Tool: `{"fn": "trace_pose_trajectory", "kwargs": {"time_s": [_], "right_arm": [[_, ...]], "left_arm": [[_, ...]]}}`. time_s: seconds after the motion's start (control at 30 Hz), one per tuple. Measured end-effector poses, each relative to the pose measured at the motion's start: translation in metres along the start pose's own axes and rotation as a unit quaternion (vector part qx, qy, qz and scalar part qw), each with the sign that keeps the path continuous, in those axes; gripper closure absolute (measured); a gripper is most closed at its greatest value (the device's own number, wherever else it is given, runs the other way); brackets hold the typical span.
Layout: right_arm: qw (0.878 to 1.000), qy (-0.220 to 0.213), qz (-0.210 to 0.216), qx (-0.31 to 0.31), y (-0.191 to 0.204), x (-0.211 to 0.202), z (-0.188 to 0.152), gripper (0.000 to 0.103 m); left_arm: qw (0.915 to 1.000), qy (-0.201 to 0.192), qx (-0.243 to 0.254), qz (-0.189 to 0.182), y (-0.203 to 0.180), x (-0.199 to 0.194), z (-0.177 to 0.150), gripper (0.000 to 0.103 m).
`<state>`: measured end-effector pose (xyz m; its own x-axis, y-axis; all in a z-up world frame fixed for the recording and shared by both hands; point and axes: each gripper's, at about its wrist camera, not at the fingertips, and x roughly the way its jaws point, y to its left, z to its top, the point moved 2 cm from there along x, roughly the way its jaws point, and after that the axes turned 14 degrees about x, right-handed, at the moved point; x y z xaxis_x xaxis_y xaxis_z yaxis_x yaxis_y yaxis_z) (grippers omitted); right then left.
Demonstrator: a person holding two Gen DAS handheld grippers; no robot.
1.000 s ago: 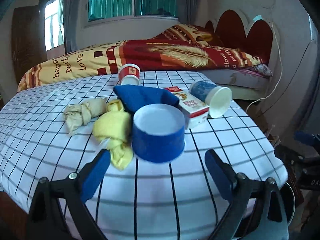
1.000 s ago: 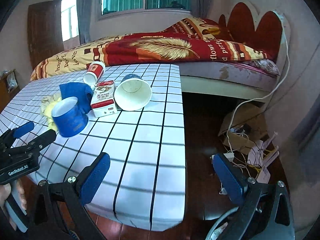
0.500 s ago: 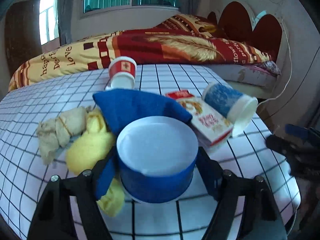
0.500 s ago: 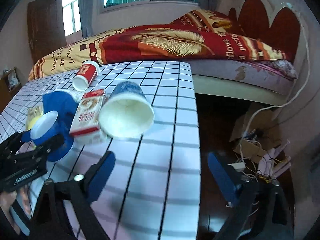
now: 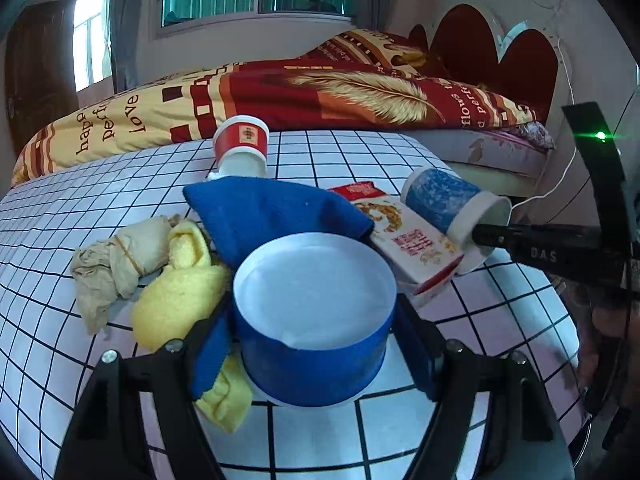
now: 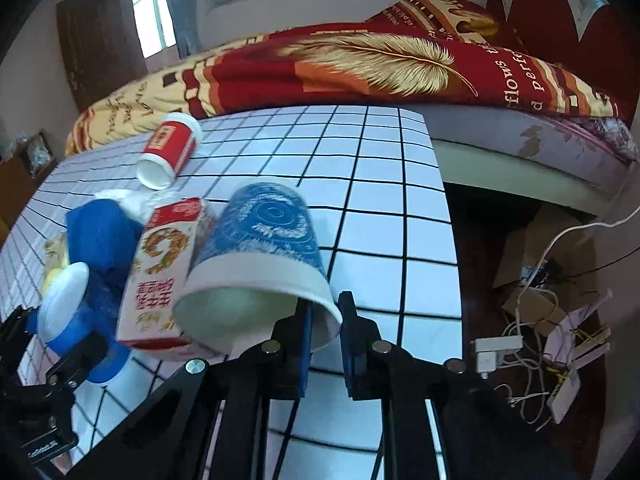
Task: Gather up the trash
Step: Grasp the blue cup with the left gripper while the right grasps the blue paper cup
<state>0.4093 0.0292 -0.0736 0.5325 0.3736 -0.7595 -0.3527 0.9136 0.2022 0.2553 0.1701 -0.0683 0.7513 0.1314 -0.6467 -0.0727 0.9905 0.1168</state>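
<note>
Right wrist view: blue-patterned cup (image 6: 264, 240) rim between right tool (image 6: 323, 344) pads.

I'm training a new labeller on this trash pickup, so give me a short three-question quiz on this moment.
1. True or false: the red cup stands upright.
2. What do the right gripper fingers pinch? A) carton B) rim of the patterned blue cup C) yellow cloth
3. Fill in: the left gripper fingers sit either side of the plain blue ____.

Key: 1 false, it lies on its side. 2 B. 3 cup.
</note>
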Motion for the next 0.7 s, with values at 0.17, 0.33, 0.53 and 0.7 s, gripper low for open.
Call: {"fn": "trace_pose_trajectory", "kwargs": {"time_s": [0.17,0.33,0.53,0.7], "right_arm": [[1.000,-0.025,0.002,-0.002,-0.003,-0.026,-0.016,0.100],[0.999,-0.045,0.002,0.003,-0.011,-0.051,-0.030,0.100],[0.998,-0.059,-0.003,0.009,-0.021,-0.083,-0.056,0.100],[0.997,-0.071,0.000,0.020,-0.030,-0.113,-0.079,0.100]], "left_arm": [[0.9999,-0.016,0.005,0.002,-0.008,-0.019,-0.004,0.026],[0.9995,-0.026,0.018,0.004,-0.016,-0.034,-0.010,0.026],[0.9989,-0.037,0.027,0.003,-0.024,-0.057,-0.018,0.026],[0.9983,-0.046,0.035,-0.001,-0.033,-0.075,-0.024,0.026]]}}
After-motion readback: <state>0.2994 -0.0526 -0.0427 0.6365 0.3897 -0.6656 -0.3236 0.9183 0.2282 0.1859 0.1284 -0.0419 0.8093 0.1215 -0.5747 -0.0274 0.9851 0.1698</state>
